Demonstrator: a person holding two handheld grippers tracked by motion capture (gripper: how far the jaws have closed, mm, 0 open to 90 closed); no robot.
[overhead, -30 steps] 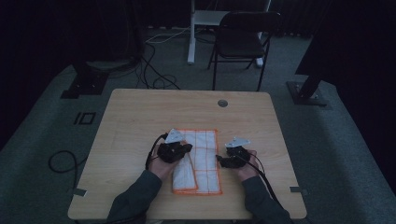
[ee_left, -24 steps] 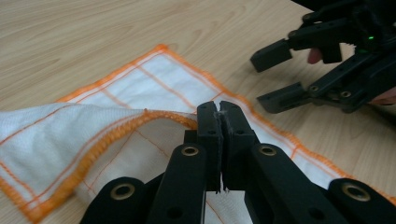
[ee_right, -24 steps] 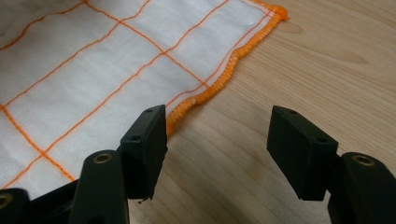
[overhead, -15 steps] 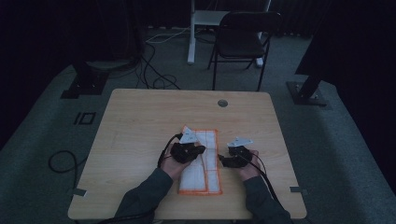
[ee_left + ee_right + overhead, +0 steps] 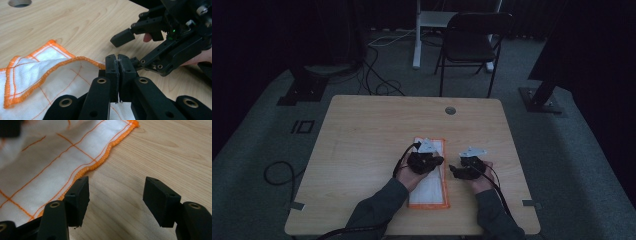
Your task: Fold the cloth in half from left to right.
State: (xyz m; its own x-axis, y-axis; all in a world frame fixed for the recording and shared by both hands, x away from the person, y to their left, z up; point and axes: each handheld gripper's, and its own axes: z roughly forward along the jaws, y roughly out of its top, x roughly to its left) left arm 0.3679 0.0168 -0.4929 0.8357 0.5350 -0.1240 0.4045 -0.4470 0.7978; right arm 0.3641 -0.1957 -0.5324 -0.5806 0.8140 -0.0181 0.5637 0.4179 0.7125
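My left gripper clamps the cloth's orange hem, folding it rightward; my right gripper waits open just beside its long edge.

**Person and hand-held tools: appearance**

Dark grey-green long sleeves on both forearms. Left tool: matte black linkage arms, brass-ringed pivot holes, blocky black pads. Right tool: same black build. Each carries a grey three-cornered top plate and a trailing black cable.

No legible text, label, brand, number or sign on anything here.
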